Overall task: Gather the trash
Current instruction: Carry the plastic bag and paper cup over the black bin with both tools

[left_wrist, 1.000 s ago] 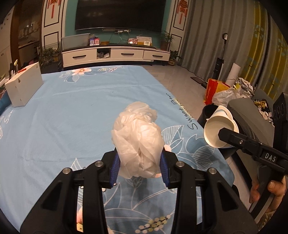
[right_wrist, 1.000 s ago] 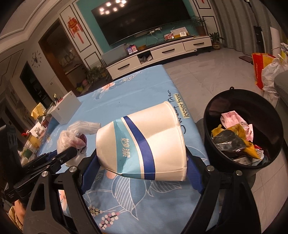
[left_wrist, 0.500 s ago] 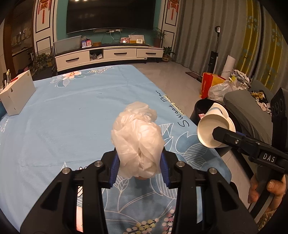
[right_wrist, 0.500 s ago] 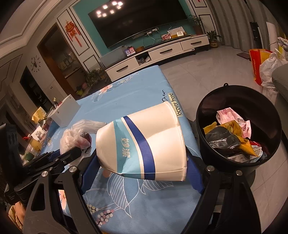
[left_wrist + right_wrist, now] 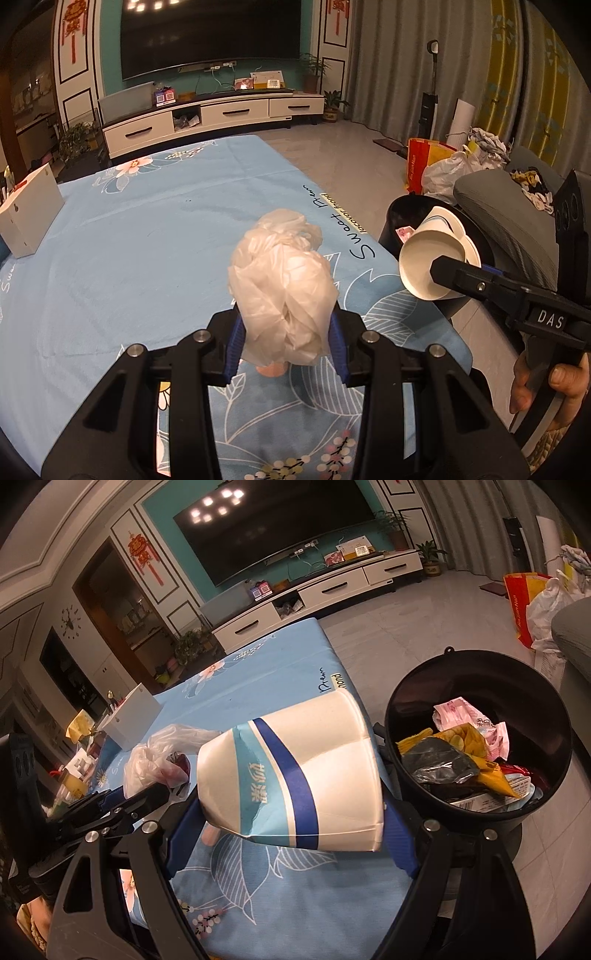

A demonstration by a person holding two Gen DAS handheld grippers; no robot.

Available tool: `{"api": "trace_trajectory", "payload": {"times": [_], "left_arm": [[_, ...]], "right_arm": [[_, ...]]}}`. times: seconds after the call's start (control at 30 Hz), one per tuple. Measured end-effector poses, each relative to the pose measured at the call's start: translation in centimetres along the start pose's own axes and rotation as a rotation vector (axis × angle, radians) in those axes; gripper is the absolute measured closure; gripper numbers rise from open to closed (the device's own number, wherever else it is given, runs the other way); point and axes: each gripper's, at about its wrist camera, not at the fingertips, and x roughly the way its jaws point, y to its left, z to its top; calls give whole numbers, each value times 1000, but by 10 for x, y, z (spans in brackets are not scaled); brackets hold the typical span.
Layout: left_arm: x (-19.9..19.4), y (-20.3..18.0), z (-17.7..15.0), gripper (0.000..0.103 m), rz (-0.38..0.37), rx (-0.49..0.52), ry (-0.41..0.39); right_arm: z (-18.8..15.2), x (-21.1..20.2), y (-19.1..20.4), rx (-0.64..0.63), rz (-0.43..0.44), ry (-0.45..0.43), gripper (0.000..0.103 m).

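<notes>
Left wrist view: your left tongs [image 5: 284, 334] pinch a crumpled white plastic bag [image 5: 282, 291] between their blue pads, holding it above the blue flowered bench [image 5: 129, 236]. At 3 o'clock from the bag, your right tongs [image 5: 448, 271] hold a white paper bowl [image 5: 430, 262] in front of the black trash bin [image 5: 400, 210]. A hand [image 5: 550, 382] grips their handle at the 4 o'clock edge. A white box [image 5: 29, 214] stands at 9 o'clock on the bench.

Right wrist view: your right tongs [image 5: 291, 827] are spread wide and clamp the paper bowl [image 5: 295, 771] lying on its side, just beside the trash bin [image 5: 476, 672], which stands off the bench edge at 2 o'clock, holding wrappers. The plastic bag [image 5: 159, 755] shows at 9 o'clock.
</notes>
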Motion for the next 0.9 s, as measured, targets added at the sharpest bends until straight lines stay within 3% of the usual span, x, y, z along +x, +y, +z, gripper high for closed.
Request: {"api": "trace_trajectory", "payload": {"times": [0.9], "left_arm": [[29, -51, 22, 64, -31, 132, 18]], "right_arm": [[2, -27, -61, 120, -49, -71, 20]]}}
